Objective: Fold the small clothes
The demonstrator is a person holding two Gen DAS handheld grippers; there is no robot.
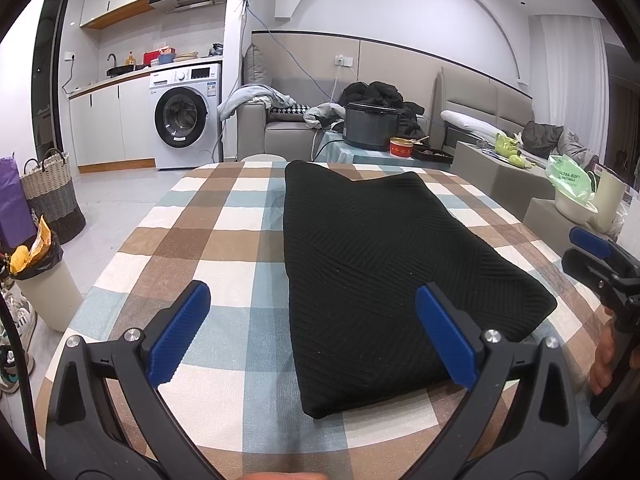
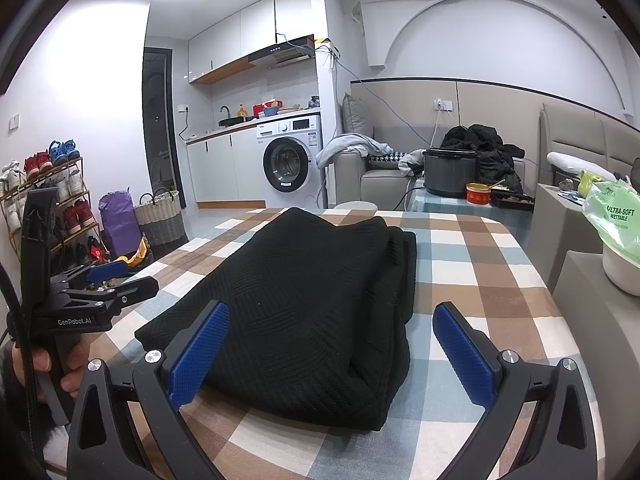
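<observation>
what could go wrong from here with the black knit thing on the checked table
1. The folded black ribbed knit garment shows loose stacked layers along its right edge; a grab there by the open right tool may catch only the top layer and undo the fold.
2. The open left tool straddles the garment's left edge; closing could pinch the brown, blue and white checked tablecloth too and drag it.

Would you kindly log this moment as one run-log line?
garment: black knit garment folded, flat on checked tablecloth | left gripper: open, empty | right gripper: open, empty
</observation>
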